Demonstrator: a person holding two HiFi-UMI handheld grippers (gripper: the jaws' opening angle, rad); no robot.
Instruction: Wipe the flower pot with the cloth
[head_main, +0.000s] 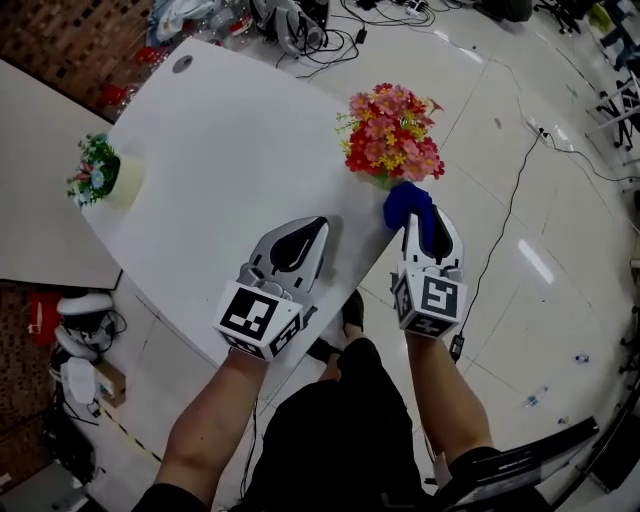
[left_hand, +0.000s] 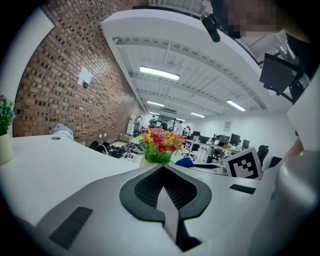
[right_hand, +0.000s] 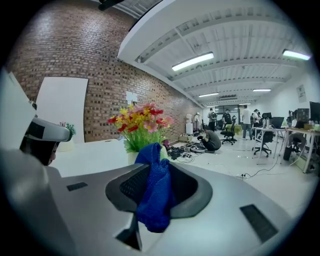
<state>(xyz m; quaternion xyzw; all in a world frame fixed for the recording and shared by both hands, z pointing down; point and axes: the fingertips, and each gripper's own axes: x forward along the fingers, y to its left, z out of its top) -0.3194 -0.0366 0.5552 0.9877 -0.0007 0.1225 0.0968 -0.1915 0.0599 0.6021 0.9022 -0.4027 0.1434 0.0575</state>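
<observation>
At the right edge of the white tabletop, a cream flower pot holds a dense bunch of red, pink and yellow artificial flowers. Just beside it, the right hand-held gripper is clamped on a crumpled blue cloth; whether the cloth touches the pot cannot be told. The left hand-held gripper has its jaws pressed together with nothing between them, over the tabletop. A second pale pot holding green sprigs stands at the left corner.

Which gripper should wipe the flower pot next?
Right. The right hand-held gripper grips the cloth, close beside the pot. The left hand-held gripper is shut, empty and a bit farther away.
</observation>
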